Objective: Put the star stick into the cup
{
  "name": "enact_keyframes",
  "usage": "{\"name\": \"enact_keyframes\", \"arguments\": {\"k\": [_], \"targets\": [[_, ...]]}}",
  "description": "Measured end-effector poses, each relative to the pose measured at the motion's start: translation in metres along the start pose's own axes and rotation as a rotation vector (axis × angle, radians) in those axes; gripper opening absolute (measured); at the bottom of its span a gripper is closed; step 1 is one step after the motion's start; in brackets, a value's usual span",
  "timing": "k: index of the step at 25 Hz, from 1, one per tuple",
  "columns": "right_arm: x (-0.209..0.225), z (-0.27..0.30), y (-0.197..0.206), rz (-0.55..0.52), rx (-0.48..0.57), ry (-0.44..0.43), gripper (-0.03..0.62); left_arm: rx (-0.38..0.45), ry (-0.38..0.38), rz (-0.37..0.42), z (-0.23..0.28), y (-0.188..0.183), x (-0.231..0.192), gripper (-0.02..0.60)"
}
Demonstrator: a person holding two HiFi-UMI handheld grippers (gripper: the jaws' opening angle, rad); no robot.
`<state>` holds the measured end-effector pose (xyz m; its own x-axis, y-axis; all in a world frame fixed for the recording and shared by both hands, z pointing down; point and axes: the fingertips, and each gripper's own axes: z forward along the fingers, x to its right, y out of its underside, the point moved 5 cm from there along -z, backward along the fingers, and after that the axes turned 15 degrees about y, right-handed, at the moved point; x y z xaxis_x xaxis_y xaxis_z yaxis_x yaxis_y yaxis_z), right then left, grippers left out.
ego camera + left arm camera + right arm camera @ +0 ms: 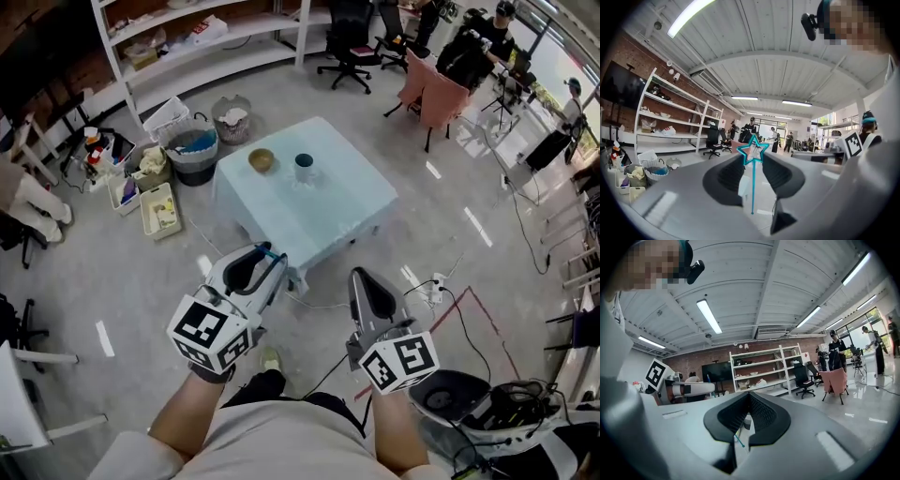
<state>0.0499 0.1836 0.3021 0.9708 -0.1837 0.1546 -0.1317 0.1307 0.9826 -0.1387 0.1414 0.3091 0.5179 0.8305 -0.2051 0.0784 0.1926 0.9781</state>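
A teal star stick (752, 187) stands upright between the jaws of my left gripper (752, 154), its outlined star at the jaw tips and its thin shaft hanging down through the gap. In the head view the left gripper (271, 255) hovers level over the floor, short of the near corner of the light blue table (328, 225). The dark cup (304, 167) stands on the table's far side. My right gripper (361, 277) is level beside the left one, its jaw tips together (750, 397). A short teal sliver shows in the gap below them; I cannot tell what it is.
A small yellowish bowl (262, 160) sits on the table left of the cup. Baskets and bins (194, 150) crowd the floor left of the table, before white shelves (202, 42). Cables and a power strip (436, 286) lie to the right. Office chairs (433, 98) and people are beyond.
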Motion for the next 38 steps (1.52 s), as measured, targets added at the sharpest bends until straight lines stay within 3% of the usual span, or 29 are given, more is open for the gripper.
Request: {"name": "enact_keyframes", "arguments": {"k": [5,14,30,38], "targets": [[-0.009,0.034,0.003,-0.008,-0.004,0.023,0.011,-0.003,0.024,-0.002,0.012,-0.003,-0.042,0.127],[0.013,0.092,0.004,0.008,-0.007,0.038,0.011,-0.024,0.03,0.001,0.057,-0.003,-0.094,0.127],[0.094,0.281,-0.002,0.042,-0.069,-0.103,0.011,-0.052,-0.097,-0.007,0.193,-0.004,-0.223,0.127],[0.131,0.361,0.02,0.051,-0.117,-0.163,0.011,-0.072,-0.163,-0.045,0.259,0.019,-0.277,0.127]]}}
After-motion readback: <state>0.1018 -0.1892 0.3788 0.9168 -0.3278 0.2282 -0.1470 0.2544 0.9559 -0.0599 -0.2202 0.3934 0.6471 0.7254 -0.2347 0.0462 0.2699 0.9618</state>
